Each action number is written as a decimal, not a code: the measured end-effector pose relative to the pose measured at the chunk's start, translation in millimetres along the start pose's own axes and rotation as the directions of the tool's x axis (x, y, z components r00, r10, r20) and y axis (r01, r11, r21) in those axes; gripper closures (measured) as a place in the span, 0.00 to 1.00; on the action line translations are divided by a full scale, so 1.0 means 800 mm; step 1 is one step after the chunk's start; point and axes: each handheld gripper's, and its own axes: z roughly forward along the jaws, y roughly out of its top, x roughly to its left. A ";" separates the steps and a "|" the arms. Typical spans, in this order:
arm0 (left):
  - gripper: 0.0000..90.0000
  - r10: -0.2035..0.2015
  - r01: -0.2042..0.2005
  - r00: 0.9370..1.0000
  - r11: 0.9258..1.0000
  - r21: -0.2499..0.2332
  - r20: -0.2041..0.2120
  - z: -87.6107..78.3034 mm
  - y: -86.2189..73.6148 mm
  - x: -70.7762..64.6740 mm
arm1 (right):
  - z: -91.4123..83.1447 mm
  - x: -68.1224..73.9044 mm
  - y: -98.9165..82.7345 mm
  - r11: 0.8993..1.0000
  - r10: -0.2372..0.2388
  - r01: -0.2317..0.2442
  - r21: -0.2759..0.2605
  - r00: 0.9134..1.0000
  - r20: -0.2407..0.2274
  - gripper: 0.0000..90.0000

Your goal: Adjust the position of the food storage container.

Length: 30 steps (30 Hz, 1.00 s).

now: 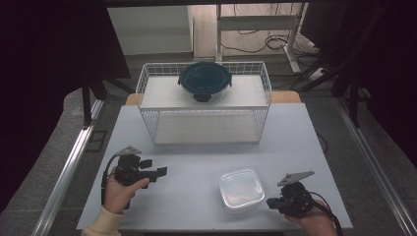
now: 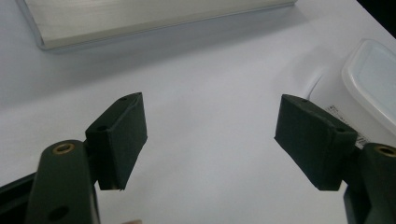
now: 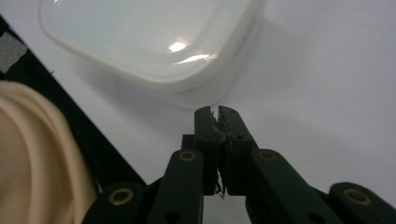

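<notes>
A square translucent container (image 1: pixel 241 188) with its lid on lies on the white table (image 1: pixel 196 162), front right of centre. My right gripper (image 1: pixel 270 201) sits just right of it, pointing at its near corner. In the right gripper view the jaws are pressed together with nothing between them (image 3: pixel 218 112), a short way from the container's rounded edge (image 3: pixel 149 37). My left gripper (image 1: pixel 160 172) hovers at the front left, jaws wide apart and empty (image 2: pixel 210 140). The container (image 2: pixel 373 79) shows off to its right.
A white wire basket (image 1: pixel 147 105) stands at the back of the table, and a round dark-lidded container (image 1: pixel 205 79) sits at its back. A cream sleeve (image 3: pixel 37 163) lies beside the table's front edge. Metal rails run along both sides of the table.
</notes>
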 end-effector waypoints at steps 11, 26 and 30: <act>0.27 -0.003 0.003 1.000 1.000 0.001 -0.003 0.000 -0.001 0.000 | 0.021 0.015 0.007 0.999 -0.038 0.040 0.035 0.998 -0.042 0.99; 0.27 0.000 0.000 1.000 1.000 0.007 -0.006 0.003 0.000 -0.001 | 0.026 0.000 0.022 1.000 -0.009 0.009 -0.005 1.000 -0.015 1.00; 0.27 -0.005 0.005 1.000 1.000 0.006 -0.008 0.003 0.000 0.000 | 0.027 -0.007 0.029 1.000 0.000 0.000 -0.014 1.000 0.002 1.00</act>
